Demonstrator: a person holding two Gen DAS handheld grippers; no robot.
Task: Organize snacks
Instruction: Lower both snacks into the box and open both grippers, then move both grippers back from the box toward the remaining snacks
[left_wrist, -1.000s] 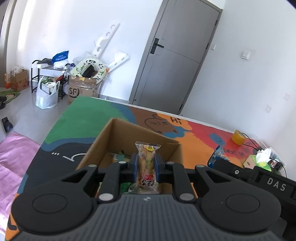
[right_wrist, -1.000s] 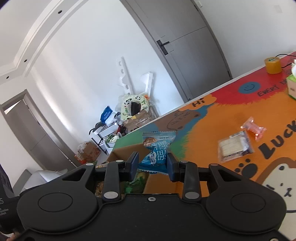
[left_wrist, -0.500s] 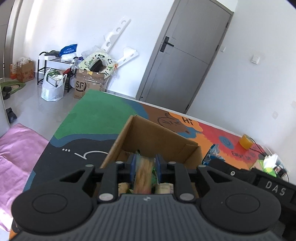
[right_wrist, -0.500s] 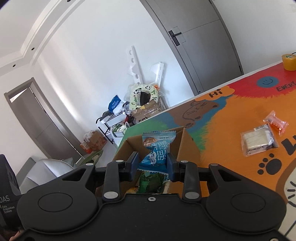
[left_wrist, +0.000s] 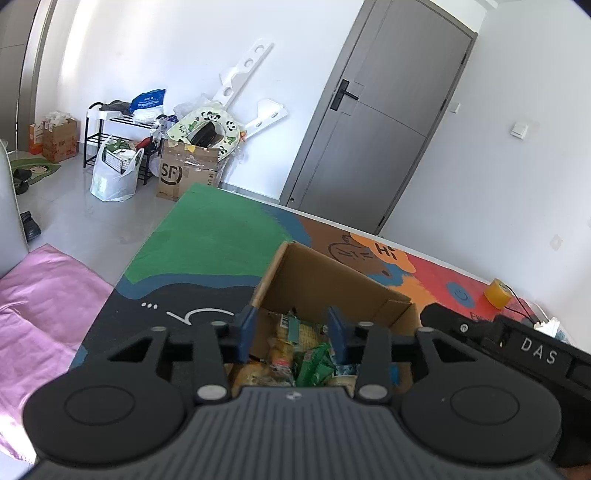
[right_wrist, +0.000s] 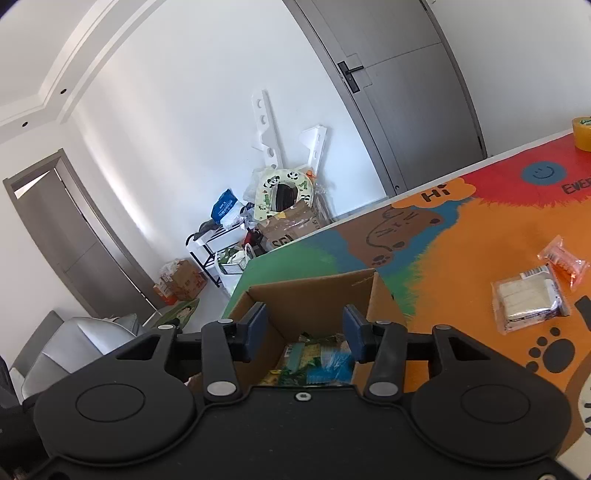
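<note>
An open cardboard box (left_wrist: 325, 280) (right_wrist: 314, 295) stands on the colourful table mat, with several snack packets (left_wrist: 295, 350) heaped inside. My left gripper (left_wrist: 291, 330) hovers over the box, its jaws opening with nothing between them. My right gripper (right_wrist: 304, 328) hangs over the same box, jaws also opening and empty; a blue packet (right_wrist: 328, 367) lies in the box just below it. On the mat to the right lie a clear-wrapped white snack (right_wrist: 528, 299) and a small orange packet (right_wrist: 563, 260).
A yellow tape roll (left_wrist: 498, 293) (right_wrist: 583, 133) sits near the mat's far right edge. The other gripper's black body (left_wrist: 517, 347) is close on the right in the left wrist view. Beyond the table are a grey door (left_wrist: 373, 136), boxes and a rack.
Both grippers have opened and let go of their packets: the yellowish packet left the left one, the blue packet left the right one. Both now lie in the box.
</note>
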